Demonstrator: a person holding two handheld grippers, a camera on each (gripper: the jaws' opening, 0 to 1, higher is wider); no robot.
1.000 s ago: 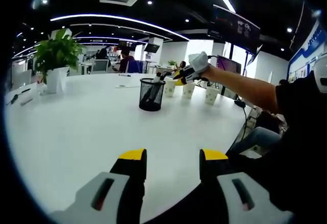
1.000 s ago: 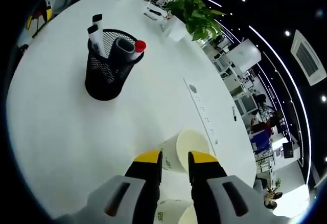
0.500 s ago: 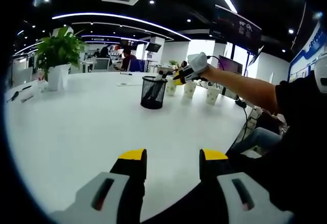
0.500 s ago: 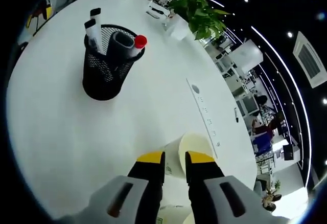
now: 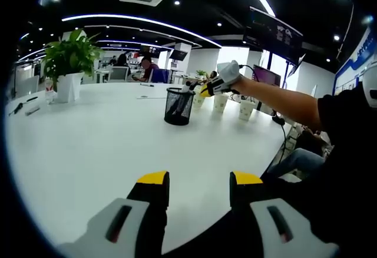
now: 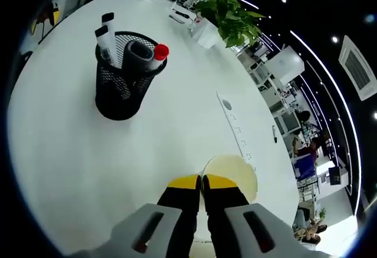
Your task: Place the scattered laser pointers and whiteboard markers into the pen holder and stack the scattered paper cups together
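Observation:
A black mesh pen holder (image 6: 121, 90) stands on the white table (image 6: 70, 152), holding black-capped markers (image 6: 106, 34), a red-capped marker (image 6: 159, 51) and a grey tube. My right gripper (image 6: 201, 181) is shut on the near wall of an upright paper cup (image 6: 235, 172). In the left gripper view the pen holder (image 5: 178, 106) sits mid-table with three paper cups (image 5: 221, 103) behind it. The right gripper (image 5: 207, 87), held by a gloved hand, is over the leftmost cup. My left gripper (image 5: 200, 180) hovers open and empty over the near table edge.
A potted plant (image 5: 68, 63) and small items sit at the far left of the table. A white power strip (image 6: 237, 133) lies beyond the cup. The person's arm (image 5: 283, 102) stretches in from the right. People sit at desks in the background.
My right gripper's jaws have closed from a narrow gap onto the paper cup's wall. The left gripper stays open, its view shifted only slightly.

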